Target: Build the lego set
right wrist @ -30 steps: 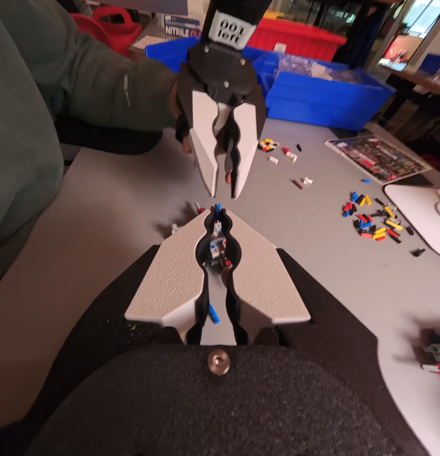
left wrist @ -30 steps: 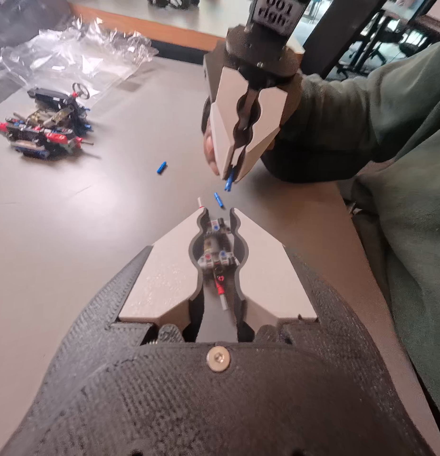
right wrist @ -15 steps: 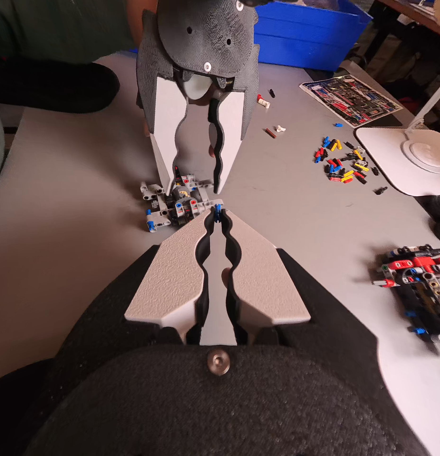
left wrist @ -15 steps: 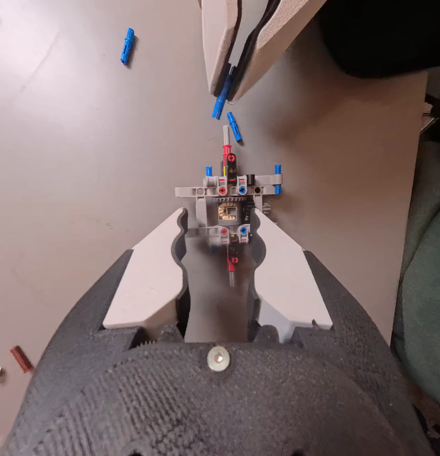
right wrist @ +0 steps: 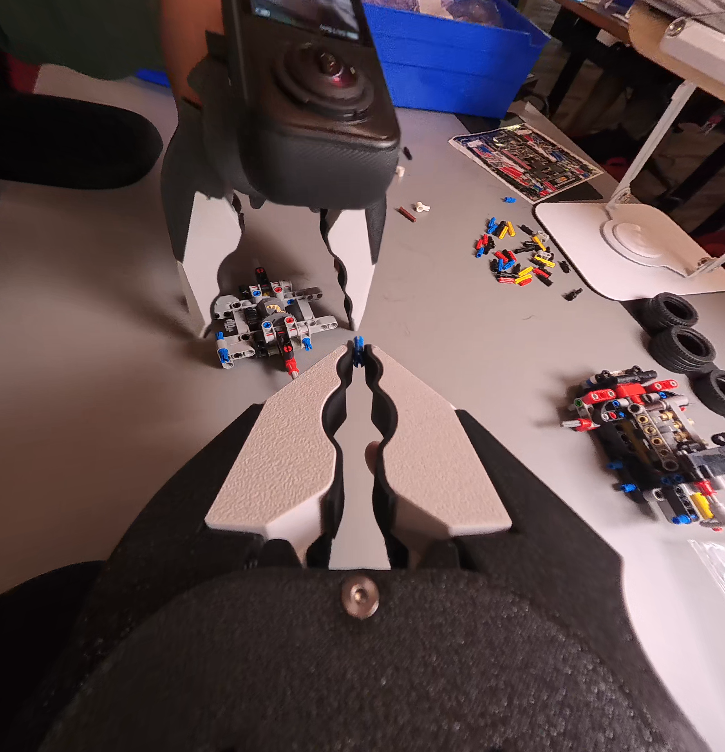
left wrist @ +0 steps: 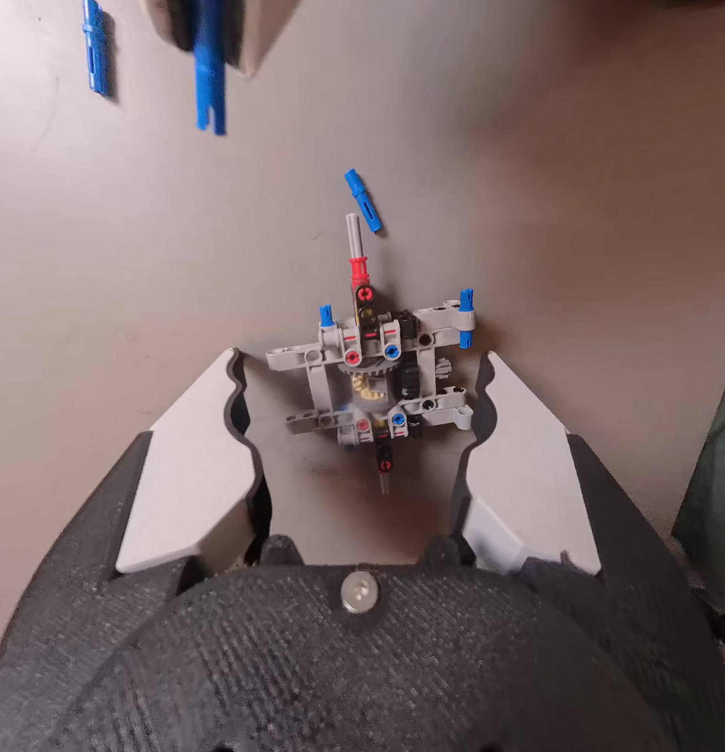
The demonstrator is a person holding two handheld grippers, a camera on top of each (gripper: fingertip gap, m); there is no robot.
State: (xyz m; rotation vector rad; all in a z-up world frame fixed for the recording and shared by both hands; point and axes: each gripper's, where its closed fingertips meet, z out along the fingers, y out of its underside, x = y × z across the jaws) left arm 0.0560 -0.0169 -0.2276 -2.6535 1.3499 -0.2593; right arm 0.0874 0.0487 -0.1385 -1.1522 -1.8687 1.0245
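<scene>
Grey gear assy (left wrist: 373, 378) w/ red, blue pins; loose blue pin (left wrist: 362, 200) (tabletop (left wrist: 556, 162) grey).

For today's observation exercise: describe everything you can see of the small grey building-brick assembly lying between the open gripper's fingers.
The grey assembly lies flat on the grey table, a plastic frame of holed beams around grey, tan and black gears. Red and blue pins dot it; blue pegs stick out at its corners, and a grey rod with a red collar points away. The left gripper straddles it, its fingers wide apart and not pressing on it.

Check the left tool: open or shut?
Open. The left tool has its fingers spread wide either side of the grey gear assembly, with visible gaps.
</scene>
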